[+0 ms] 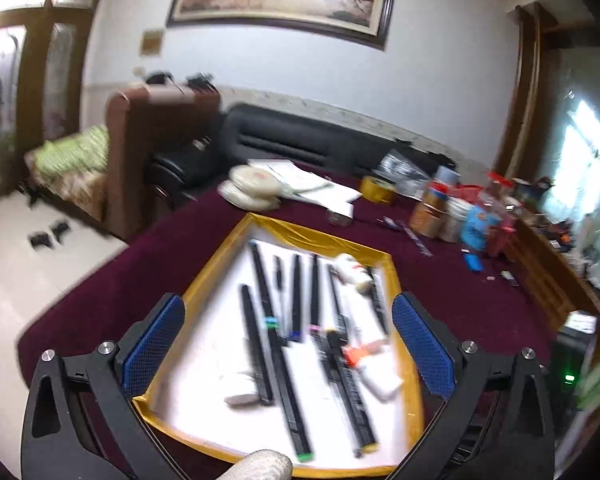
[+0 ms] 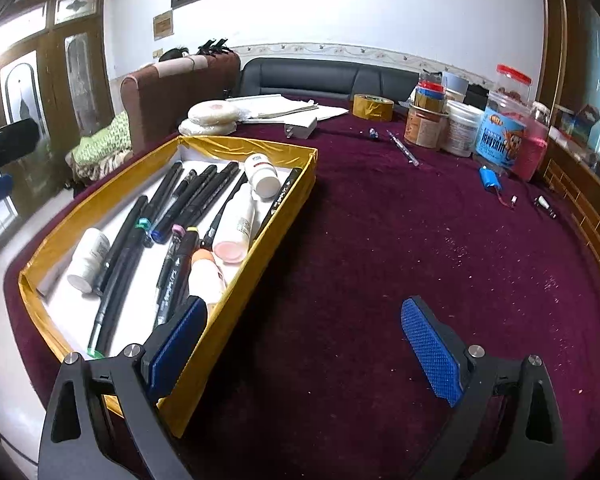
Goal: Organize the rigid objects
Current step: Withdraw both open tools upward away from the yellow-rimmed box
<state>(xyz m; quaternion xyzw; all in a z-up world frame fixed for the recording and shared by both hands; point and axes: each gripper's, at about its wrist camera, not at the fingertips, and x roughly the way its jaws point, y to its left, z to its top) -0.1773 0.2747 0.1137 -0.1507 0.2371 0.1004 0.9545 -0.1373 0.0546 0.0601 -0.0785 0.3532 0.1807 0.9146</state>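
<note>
A gold-walled box (image 2: 288,216) with a white floor sits on the dark red tablecloth (image 2: 400,248). It holds several black marker pens (image 2: 188,200), white bottles (image 2: 261,175) and tubes (image 2: 236,224). The same box (image 1: 300,236) and pens (image 1: 276,344) show blurred in the left wrist view. My left gripper (image 1: 288,340) is open and empty, hovering over the box. My right gripper (image 2: 304,344) is open and empty, its left finger over the box's near right wall, its right finger over bare cloth. A thin pen (image 2: 403,147) and a small blue object (image 2: 489,178) lie loose on the cloth.
Jars and cans (image 2: 500,136) cluster at the table's back right, with a yellow tape roll (image 2: 373,106), white papers (image 2: 284,110), a white charger (image 2: 301,127) and round white pads (image 2: 214,114) at the back. A black sofa (image 2: 328,76) stands behind.
</note>
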